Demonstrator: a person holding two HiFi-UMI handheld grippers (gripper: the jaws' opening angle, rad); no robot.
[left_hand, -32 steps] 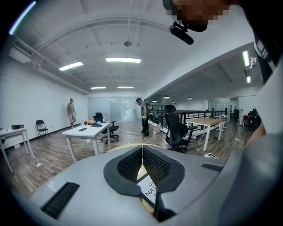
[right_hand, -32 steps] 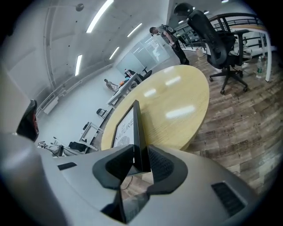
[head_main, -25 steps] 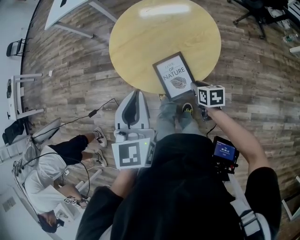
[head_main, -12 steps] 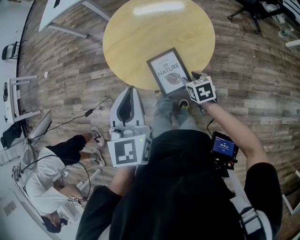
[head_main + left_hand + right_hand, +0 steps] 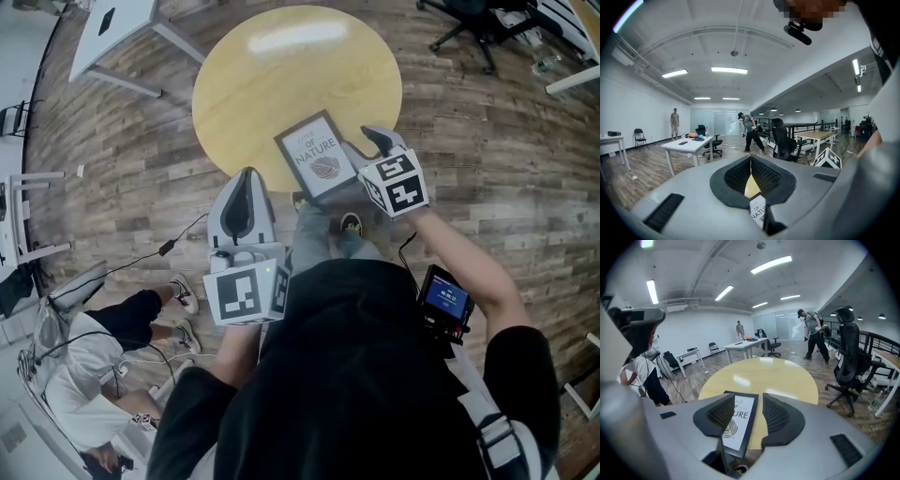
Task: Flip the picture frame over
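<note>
Right gripper, jaws just spread (clear of picture frame), by round yellow table; plank floor.

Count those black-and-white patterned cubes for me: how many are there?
2. One cube sits on the left gripper, short of the round table; the other cube tops the right gripper, near the picture frame. None looks hidden.

Picture frame on table, near edge — flat

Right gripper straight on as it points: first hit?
Probably the picture frame, face up on the round table, in line with the right gripper, whose jaws have just been opening and grip nothing. Depth unclear; maybe table first.
</note>
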